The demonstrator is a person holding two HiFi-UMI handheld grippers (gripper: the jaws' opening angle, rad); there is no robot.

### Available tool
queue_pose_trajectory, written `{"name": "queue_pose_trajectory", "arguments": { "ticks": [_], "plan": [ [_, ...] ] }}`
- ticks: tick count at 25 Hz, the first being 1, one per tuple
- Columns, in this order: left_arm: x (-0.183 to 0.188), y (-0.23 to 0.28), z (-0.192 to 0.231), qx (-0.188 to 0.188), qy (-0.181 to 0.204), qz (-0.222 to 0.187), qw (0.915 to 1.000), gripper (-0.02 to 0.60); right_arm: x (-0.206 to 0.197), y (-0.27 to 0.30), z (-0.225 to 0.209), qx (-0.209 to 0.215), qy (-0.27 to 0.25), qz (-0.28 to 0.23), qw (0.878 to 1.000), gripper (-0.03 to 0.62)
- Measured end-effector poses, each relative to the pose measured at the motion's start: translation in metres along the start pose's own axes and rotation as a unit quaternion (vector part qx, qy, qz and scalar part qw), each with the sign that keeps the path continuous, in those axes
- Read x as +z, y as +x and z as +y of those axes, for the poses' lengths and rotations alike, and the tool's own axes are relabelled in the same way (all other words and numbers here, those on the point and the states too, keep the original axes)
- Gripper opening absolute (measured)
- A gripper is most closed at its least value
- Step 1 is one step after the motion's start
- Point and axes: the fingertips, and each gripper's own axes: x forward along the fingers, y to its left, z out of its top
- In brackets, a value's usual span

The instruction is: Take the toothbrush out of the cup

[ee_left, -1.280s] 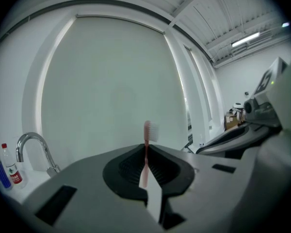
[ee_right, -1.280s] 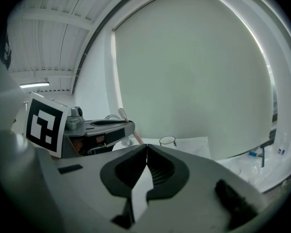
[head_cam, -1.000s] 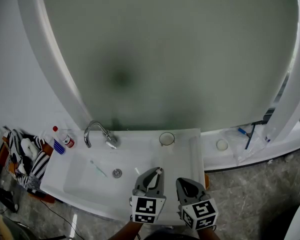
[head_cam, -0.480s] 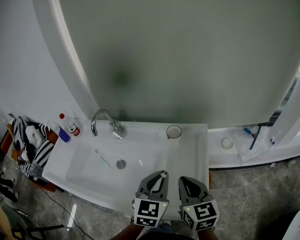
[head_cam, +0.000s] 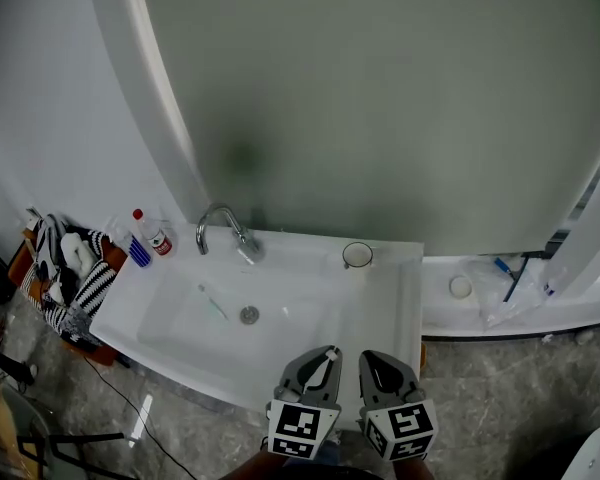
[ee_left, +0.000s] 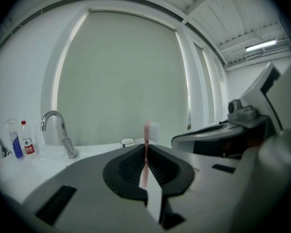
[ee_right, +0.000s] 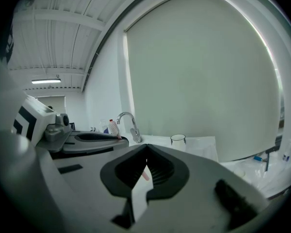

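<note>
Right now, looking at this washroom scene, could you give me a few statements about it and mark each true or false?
1. The left gripper is shut on a pink toothbrush. True.
2. The cup has a toothbrush standing in it. False: it looks empty.
3. A second toothbrush lies in the sink. True.
4. In the head view, the faucet stands right of the cup. False: it stands to the cup's left.
</note>
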Motion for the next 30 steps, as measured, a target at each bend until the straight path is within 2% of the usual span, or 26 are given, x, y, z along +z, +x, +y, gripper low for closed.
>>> {"name": "queue_pose_trajectory", "arguments": {
  "ticks": [8,30],
  "plan": [
    [-0.002,-0.018,-0.016,0.001,-0.014,-0.003,0.9999,0.026,-0.004,-0.011,0.01,0.02,-0.011,0.009,1.0,0.011],
    [0.002,-0.018,-0.03,-0.01,-0.006,-0.009,0.9999,0.026,-0.003,-0.022,0.005,0.013,-0.008,0.004,1.0,0.011]
  ]
}}
